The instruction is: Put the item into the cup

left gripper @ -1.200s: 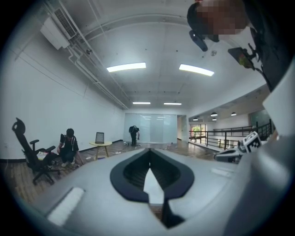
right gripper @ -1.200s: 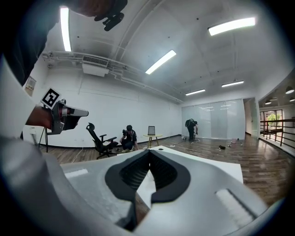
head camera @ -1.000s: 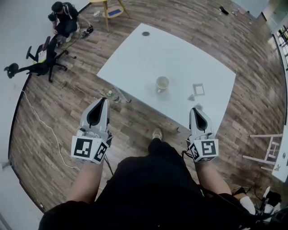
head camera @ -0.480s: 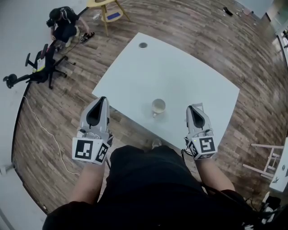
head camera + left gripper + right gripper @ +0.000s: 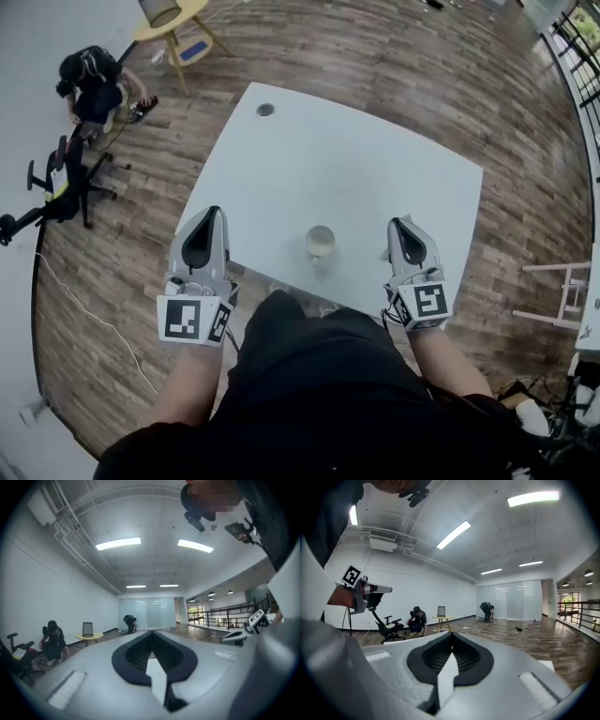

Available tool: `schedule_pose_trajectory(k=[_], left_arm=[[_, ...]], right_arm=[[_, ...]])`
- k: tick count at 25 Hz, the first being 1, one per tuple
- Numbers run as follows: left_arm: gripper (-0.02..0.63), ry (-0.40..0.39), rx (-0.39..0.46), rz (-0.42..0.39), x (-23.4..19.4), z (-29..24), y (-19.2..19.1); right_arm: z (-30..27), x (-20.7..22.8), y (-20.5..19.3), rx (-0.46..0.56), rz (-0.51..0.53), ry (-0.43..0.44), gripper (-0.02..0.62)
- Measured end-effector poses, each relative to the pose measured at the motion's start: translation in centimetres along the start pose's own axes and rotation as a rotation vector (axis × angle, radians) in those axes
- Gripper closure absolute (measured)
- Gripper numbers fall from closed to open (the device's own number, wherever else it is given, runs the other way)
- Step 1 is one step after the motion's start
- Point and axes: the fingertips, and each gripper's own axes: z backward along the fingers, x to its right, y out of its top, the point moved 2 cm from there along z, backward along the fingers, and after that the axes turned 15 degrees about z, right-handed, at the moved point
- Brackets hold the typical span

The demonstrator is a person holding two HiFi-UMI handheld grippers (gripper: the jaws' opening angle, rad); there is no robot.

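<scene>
We look down on a brown wood-plank floor, and on it a large white rectangular table set cornerwise to us. Below it our own black-clad torso fills the bottom of the head view. Off to the table's left a person in dark clothes crouches by a black wheeled office chair, near a small round yellow table.

The left gripper, grey with a black-and-white marker cube, hangs over the table's near left corner. Its own view shows the two jaws pressed together with nothing between them. The right gripper hovers over the table's near edge — its jaws are likewise closed and empty.

Between the two, close to the near edge, the small pale round cup stands upright, touched by neither. The item we cannot make out in any view.
</scene>
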Motion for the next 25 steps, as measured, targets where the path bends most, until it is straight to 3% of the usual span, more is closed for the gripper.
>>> schedule_pose_trajectory(k=[12,25], left_arm=[[0.604,-0.318,-0.091,-0.004,-0.1,-7.6,-1.2],[0.604,-0.588,-0.126,0.021,2.5,-10.5,-1.7]], right_arm=[[3.6,2.0,-0.4,-0.135,-0.028,-0.366,0.594],[8.1,1.1,1.0,-0.229,-0.016,-0.642,0.594]])
